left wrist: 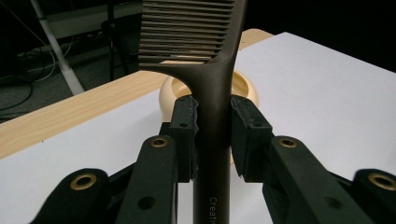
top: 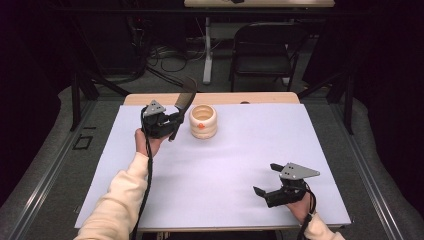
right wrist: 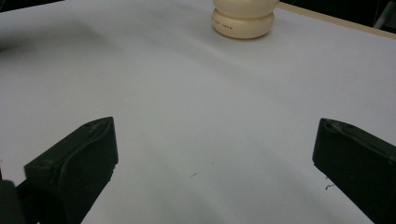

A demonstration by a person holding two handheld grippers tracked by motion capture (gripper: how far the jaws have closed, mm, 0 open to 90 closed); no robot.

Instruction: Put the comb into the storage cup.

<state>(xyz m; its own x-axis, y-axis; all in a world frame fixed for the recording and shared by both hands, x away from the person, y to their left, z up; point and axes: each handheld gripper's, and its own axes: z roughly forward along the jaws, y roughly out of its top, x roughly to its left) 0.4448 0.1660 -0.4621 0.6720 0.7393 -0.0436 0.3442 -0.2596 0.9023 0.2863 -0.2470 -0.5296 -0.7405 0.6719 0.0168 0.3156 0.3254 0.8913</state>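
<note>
On the far left part of the white-covered surface (top: 225, 170), the person's left tool (top: 172, 121) is lifted off the sheet and holds a dark brown comb (top: 184, 102). In the left gripper view its two black jaws are closed narrowly against the comb's (left wrist: 212, 88) handle, one pad on each side, so the handle runs up between them and the toothed head rises above the jaw tips. The teeth lie in a tight row across the top of that view. From the high view the comb stands tilted, its head leaning up and away from the person, toward the surface's far edge.

Just beside the comb, to its right in the high view, sits a cream ribbed ring-shaped holder (top: 203, 121), open at the top, with a small orange mark on its near side. In the left gripper view the holder (left wrist: 170, 91) shows directly behind the handle.

Near the front right corner of the surface, well apart from the comb, the right tool (top: 265, 178) rests low in the person's hand. Its jaws stand wide apart with nothing between them; bare white sheet shows in the gap in the right gripper view, with the holder (right wrist: 243, 21) far off.
</note>
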